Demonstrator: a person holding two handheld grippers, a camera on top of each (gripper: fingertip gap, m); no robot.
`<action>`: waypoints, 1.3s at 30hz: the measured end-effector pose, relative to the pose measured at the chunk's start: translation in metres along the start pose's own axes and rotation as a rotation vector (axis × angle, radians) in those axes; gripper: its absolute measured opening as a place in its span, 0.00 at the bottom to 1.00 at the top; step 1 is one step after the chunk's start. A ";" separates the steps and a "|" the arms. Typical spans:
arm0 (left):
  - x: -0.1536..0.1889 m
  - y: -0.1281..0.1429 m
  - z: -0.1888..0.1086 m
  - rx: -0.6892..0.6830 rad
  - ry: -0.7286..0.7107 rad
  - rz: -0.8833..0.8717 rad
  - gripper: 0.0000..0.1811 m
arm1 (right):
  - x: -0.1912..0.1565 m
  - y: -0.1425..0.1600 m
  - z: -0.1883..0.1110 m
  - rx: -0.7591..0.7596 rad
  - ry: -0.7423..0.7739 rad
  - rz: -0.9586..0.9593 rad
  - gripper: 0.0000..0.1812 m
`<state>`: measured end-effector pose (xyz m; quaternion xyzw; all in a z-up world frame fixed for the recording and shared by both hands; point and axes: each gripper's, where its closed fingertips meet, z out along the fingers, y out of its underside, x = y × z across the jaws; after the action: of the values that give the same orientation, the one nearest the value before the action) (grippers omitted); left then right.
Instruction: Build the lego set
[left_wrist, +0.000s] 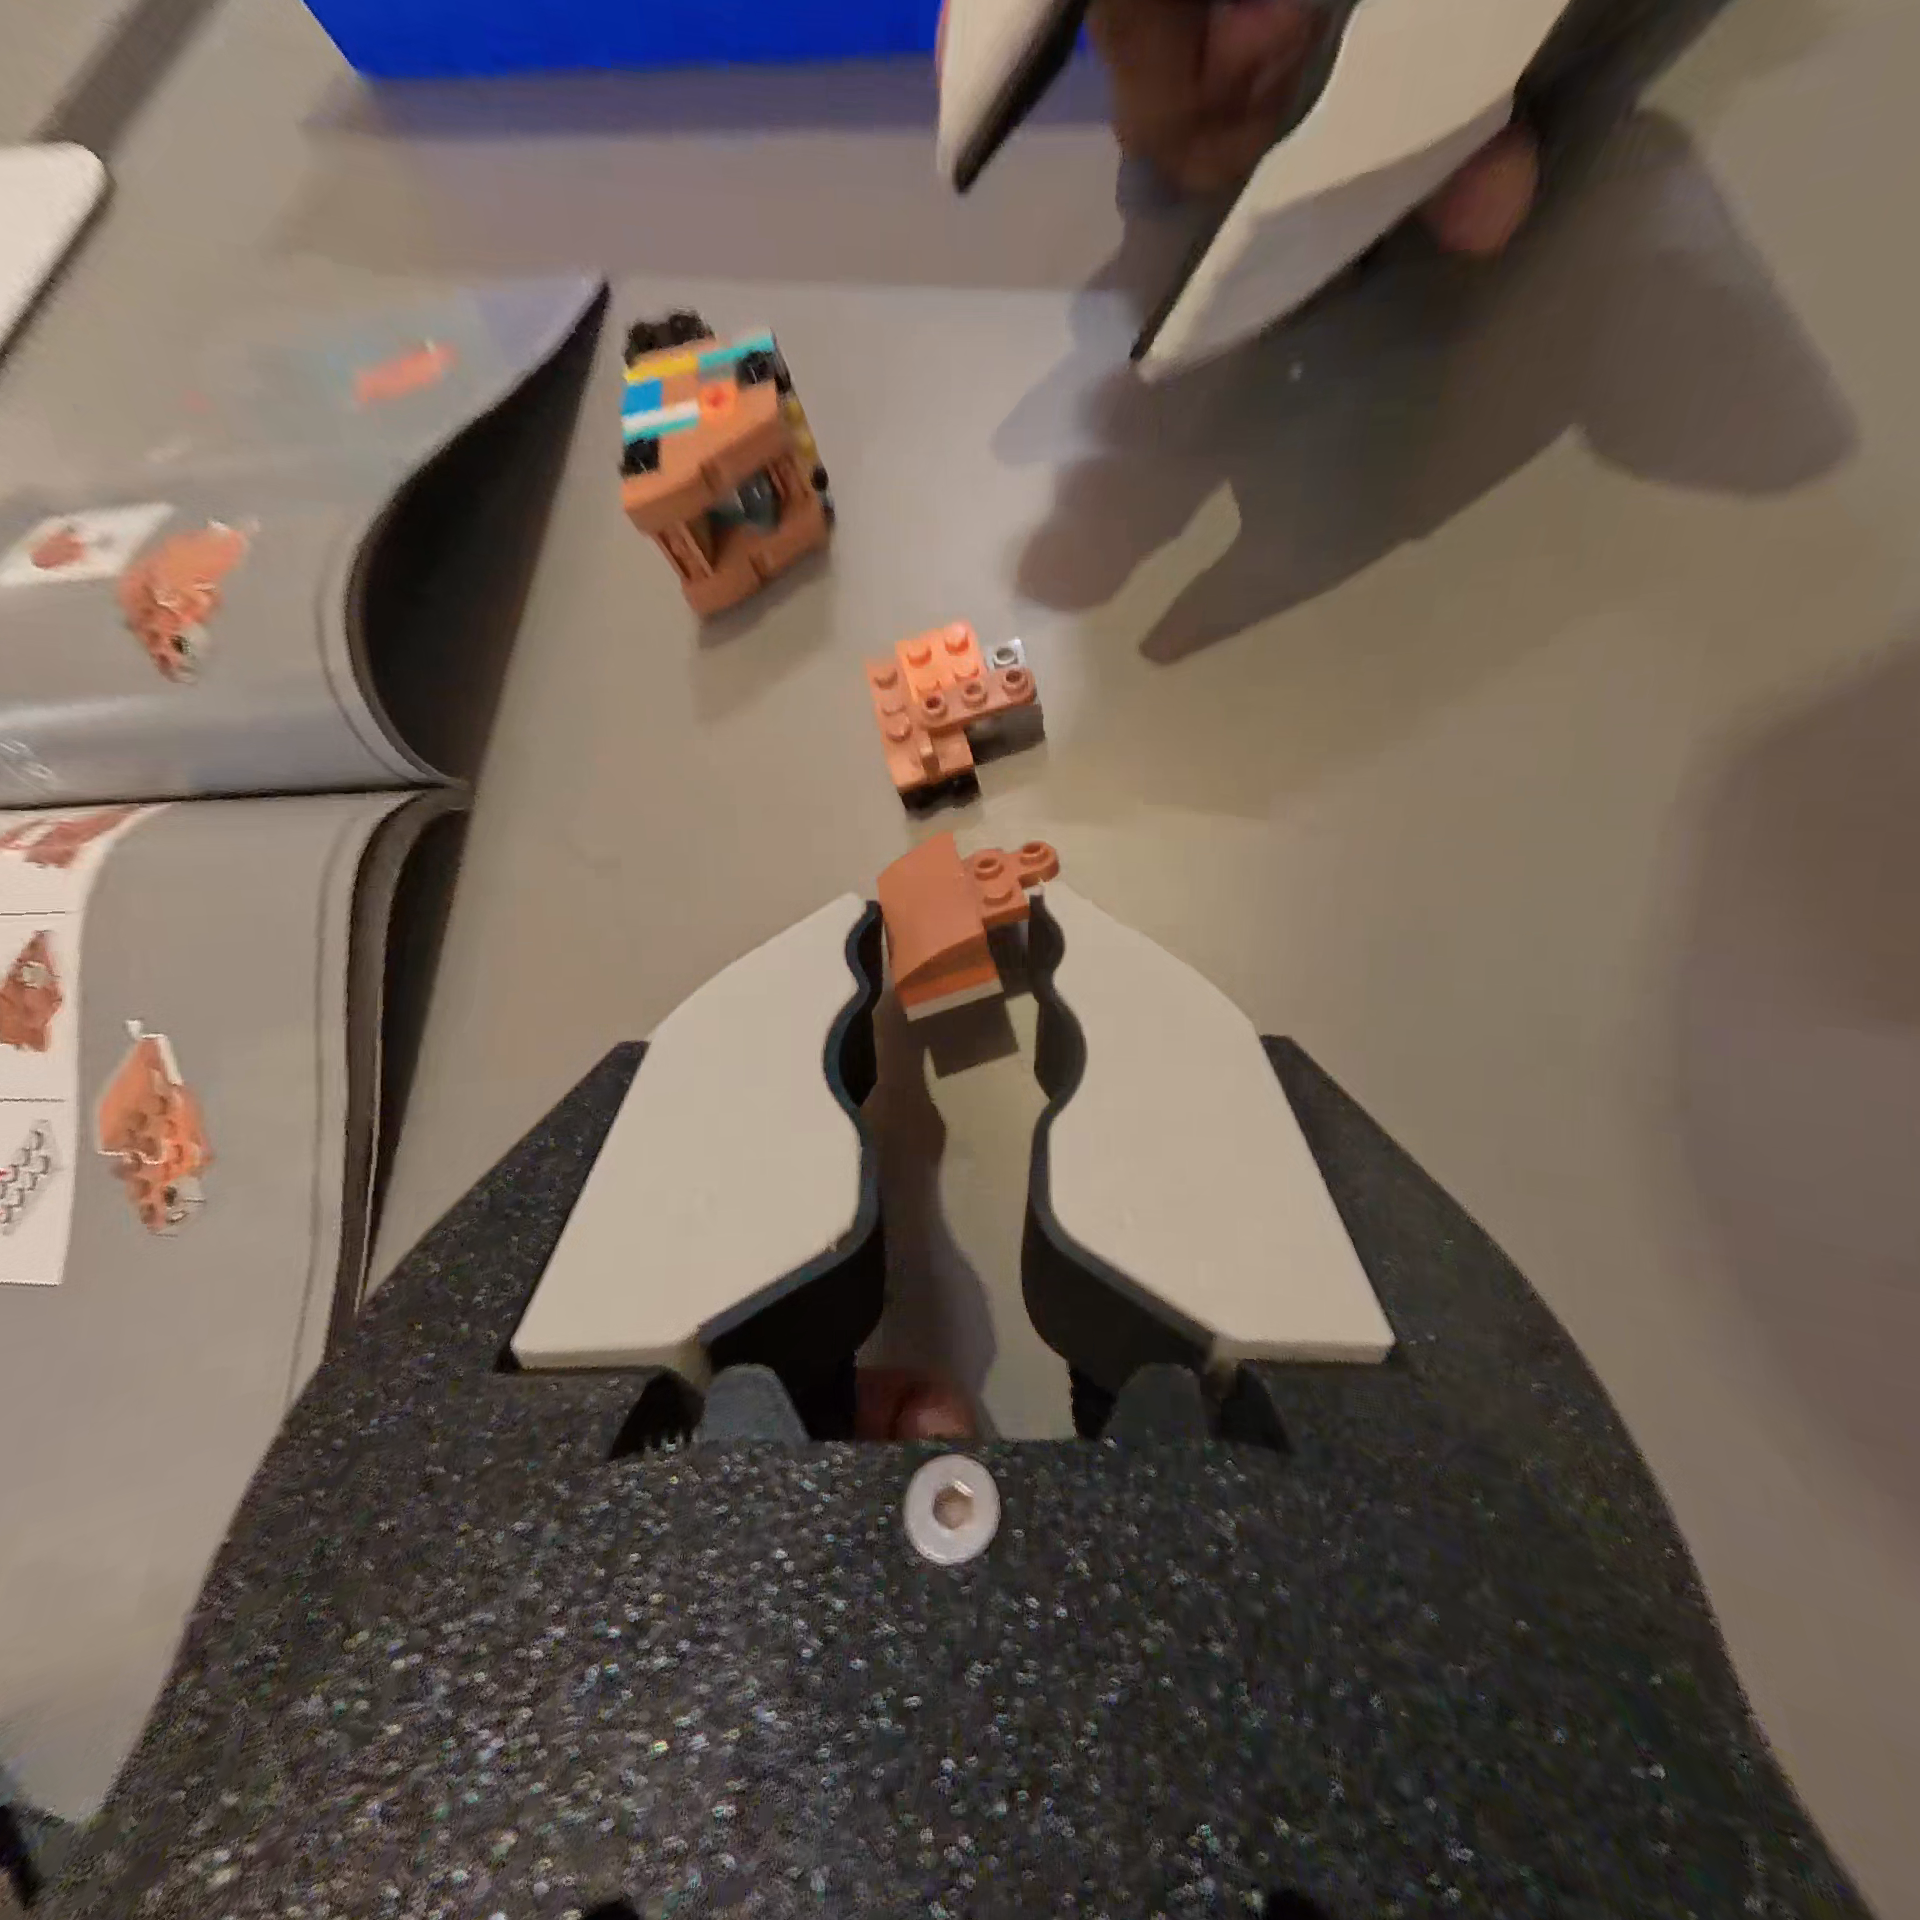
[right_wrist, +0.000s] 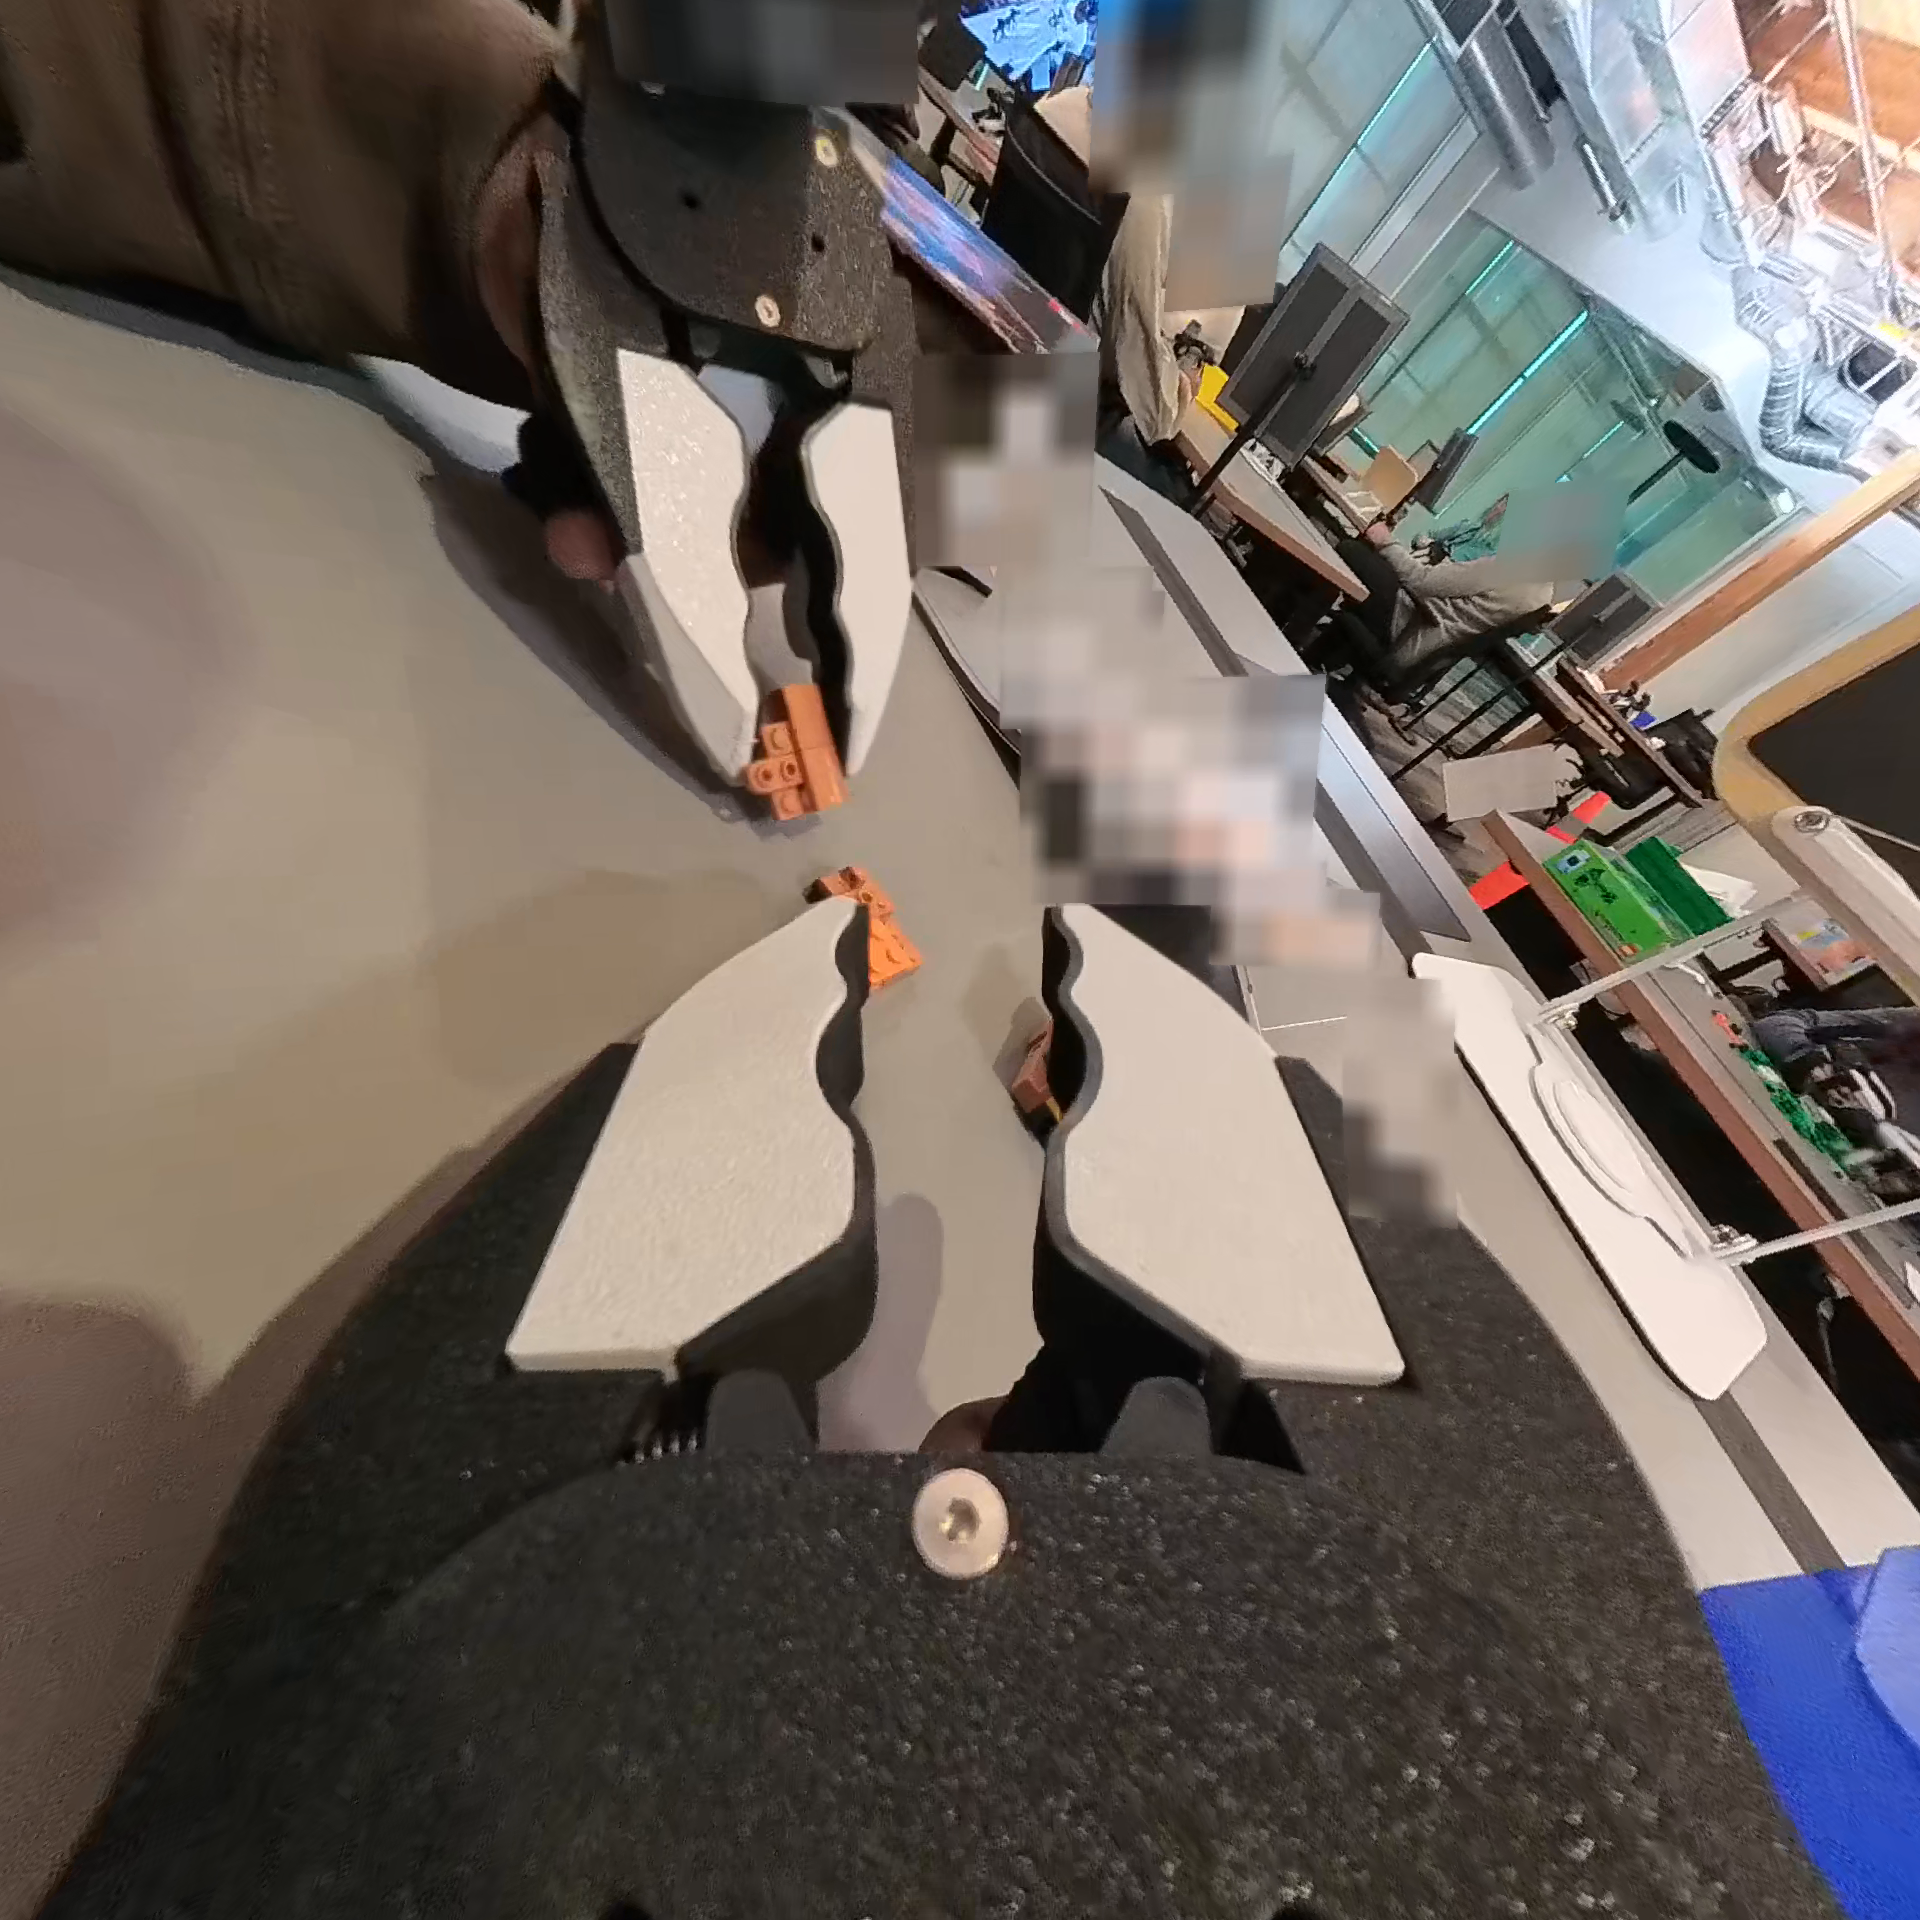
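My left gripper (left_wrist: 951, 909) is shut on a small brown lego piece (left_wrist: 935, 940), a curved slope with a studded plate, held at its fingertips just above the grey table (left_wrist: 1455, 935). In the right wrist view the left gripper (right_wrist: 795, 774) holds the same piece (right_wrist: 795, 743). An orange-brown sub-assembly (left_wrist: 951, 707) lies just ahead of it, and a larger brown block build (left_wrist: 722, 457) lies farther off. My right gripper (right_wrist: 951, 909) is open and empty, hovering over the sub-assembly (right_wrist: 873, 935); its right finger half hides the block build (right_wrist: 1032, 1081). The right gripper (left_wrist: 1049, 270) also shows blurred in the left wrist view.
An open instruction booklet (left_wrist: 260, 644) lies at the left. A blue box (left_wrist: 623, 31) stands at the far edge, and also shows in the right wrist view (right_wrist: 1818, 1714). A white flat object (right_wrist: 1590, 1174) sits by the table edge. Desks and people are beyond. The tips of one gripper are about 10 cm away from the tips of the other.
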<state>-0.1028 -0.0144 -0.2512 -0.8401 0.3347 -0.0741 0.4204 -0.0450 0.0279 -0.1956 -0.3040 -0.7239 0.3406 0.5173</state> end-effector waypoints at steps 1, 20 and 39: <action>0.000 0.000 0.001 -0.006 0.009 -0.013 0.15 | 0.000 0.000 0.000 -0.003 0.001 -0.004 0.17; -0.035 -0.025 -0.041 0.335 -0.115 -0.131 0.23 | 0.008 0.006 0.001 -0.032 0.037 0.025 0.17; -0.069 -0.014 -0.062 0.373 -0.332 -0.118 0.10 | 0.010 0.007 0.000 -0.028 0.045 0.034 0.14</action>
<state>-0.1732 -0.0061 -0.1906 -0.7667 0.1920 -0.0203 0.6122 -0.0473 0.0401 -0.1958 -0.3309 -0.7116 0.3321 0.5234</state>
